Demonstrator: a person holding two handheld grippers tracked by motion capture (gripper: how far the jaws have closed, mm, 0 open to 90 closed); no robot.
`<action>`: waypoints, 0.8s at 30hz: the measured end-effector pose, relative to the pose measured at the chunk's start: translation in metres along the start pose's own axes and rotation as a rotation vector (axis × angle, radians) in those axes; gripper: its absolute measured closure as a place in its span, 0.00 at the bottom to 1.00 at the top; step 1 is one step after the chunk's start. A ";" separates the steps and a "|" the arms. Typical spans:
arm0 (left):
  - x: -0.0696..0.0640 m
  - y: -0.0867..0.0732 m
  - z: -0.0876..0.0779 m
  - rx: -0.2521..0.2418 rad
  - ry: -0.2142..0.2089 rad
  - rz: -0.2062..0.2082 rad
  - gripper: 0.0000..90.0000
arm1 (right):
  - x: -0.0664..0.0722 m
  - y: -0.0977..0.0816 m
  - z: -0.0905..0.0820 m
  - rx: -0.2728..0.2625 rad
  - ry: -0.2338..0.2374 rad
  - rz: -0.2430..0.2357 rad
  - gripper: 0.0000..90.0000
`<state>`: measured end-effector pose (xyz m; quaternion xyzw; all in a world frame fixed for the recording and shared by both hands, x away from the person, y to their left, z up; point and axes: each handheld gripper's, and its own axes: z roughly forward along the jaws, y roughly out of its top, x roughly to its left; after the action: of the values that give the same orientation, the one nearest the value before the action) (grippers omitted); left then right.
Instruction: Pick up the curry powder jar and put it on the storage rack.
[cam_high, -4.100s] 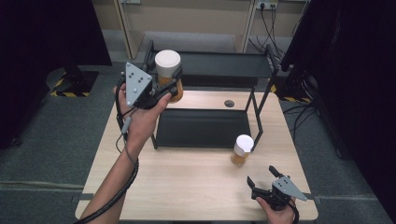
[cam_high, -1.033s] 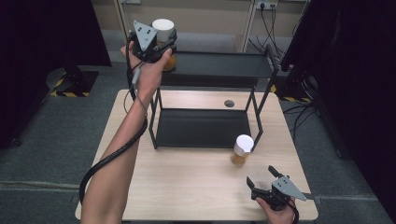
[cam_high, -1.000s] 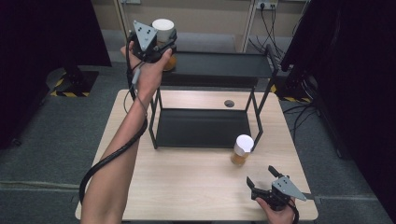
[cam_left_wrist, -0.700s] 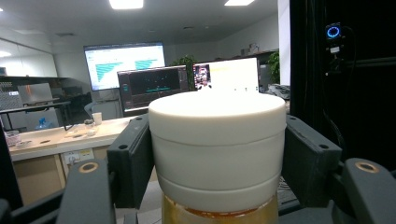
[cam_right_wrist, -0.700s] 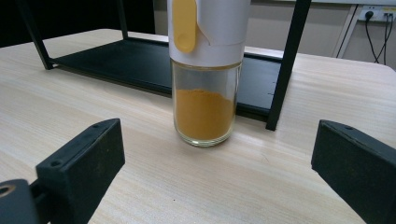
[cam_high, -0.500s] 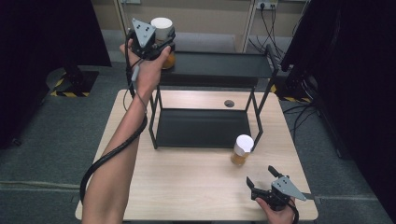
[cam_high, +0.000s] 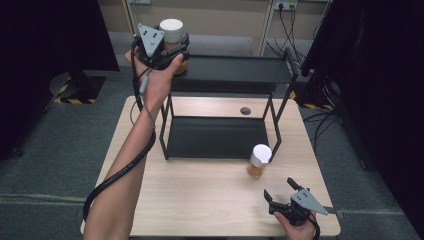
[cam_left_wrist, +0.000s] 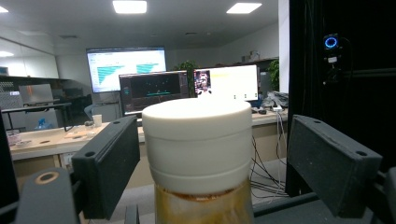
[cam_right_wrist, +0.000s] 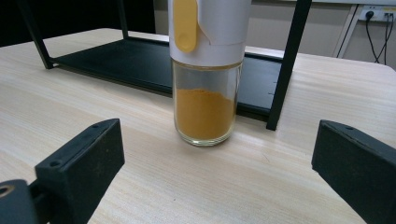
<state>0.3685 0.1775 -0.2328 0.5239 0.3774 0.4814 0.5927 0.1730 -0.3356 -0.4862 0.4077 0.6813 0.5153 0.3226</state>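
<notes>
The left claw (cam_high: 172, 47) is sitting spread around a jar (cam_left_wrist: 198, 154) on the far-left top of the shelf (cam_high: 235, 70), jaws apart from it. Pulling back crooked could topple it. The right claw (cam_high: 282, 192) is gaping, empty, near the second jar (cam_high: 260, 160) on the bench (cam_high: 200, 200)

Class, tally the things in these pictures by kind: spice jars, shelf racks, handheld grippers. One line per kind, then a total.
Spice jars: 2, one on the rack's top shelf, one on the table
Shelf racks: 1
Handheld grippers: 2, left and right
Total: 5
</notes>
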 end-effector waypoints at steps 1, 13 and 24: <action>-0.001 0.000 -0.002 -0.003 0.003 -0.005 0.18 | 0.000 0.000 0.000 0.000 0.000 -0.002 0.03; -0.002 -0.015 -0.036 -0.046 -0.003 -0.004 0.18 | 0.000 0.000 0.000 0.003 0.000 -0.006 0.03; -0.006 -0.027 -0.064 -0.050 -0.042 0.016 0.18 | 0.001 0.000 0.000 0.002 -0.002 -0.008 0.03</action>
<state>0.3106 0.1884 -0.2707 0.5218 0.3486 0.4843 0.6096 0.1730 -0.3349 -0.4860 0.4057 0.6831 0.5129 0.3251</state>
